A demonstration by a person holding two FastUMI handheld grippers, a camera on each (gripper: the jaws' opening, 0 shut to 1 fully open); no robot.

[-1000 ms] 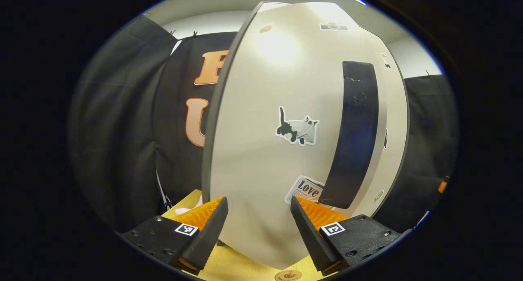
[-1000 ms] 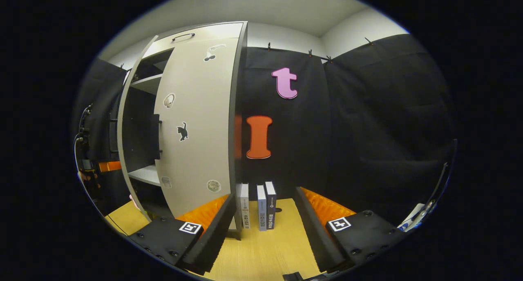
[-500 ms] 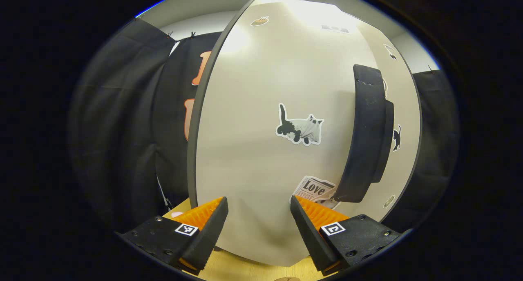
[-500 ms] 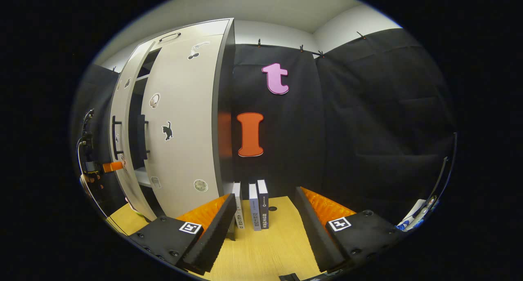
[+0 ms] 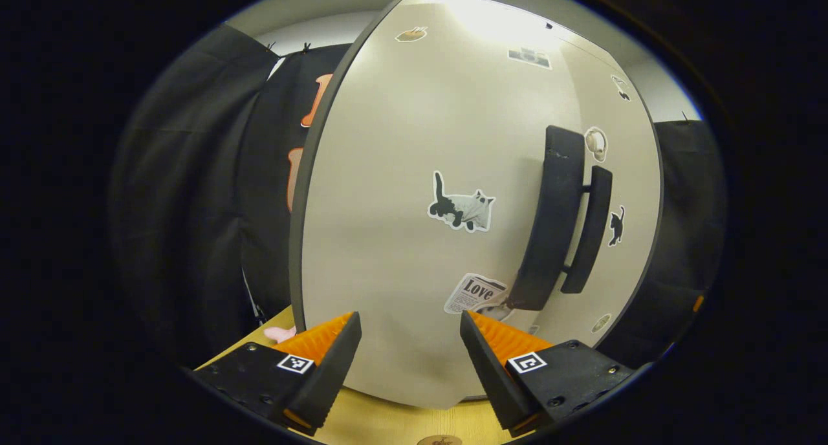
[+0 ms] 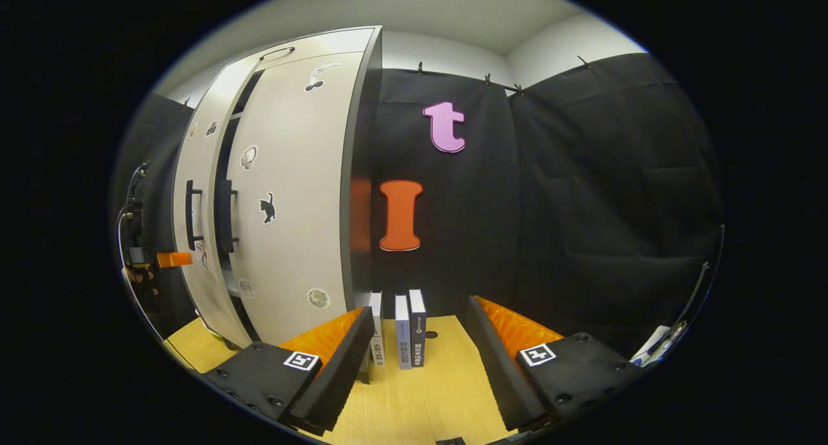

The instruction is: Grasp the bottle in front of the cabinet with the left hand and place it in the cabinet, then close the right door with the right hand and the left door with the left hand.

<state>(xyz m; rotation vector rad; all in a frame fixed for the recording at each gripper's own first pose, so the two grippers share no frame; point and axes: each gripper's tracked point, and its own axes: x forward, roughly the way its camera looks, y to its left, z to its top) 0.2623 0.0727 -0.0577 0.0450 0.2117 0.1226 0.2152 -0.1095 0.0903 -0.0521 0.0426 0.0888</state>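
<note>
The cabinet's pale left door, with a cat sticker, stands right in front of my left gripper, which is open with its tips close to the door's face. That door's black handle sits beside the right door's handle. In the right gripper view the cabinet stands at the left, and only a narrow dark gap separates the left door from the right door. The left gripper, held by a hand, is at the left door's outer face. My right gripper is open over the table, apart from the cabinet.
Three books stand upright on the wooden table just right of the cabinet, against the black cloth wall. A small pink object lies on the table left of the left door.
The left door has swung further shut: the wide opening with shelves has narrowed to a slit and the two handles now stand side by side. The right gripper barely moved.
</note>
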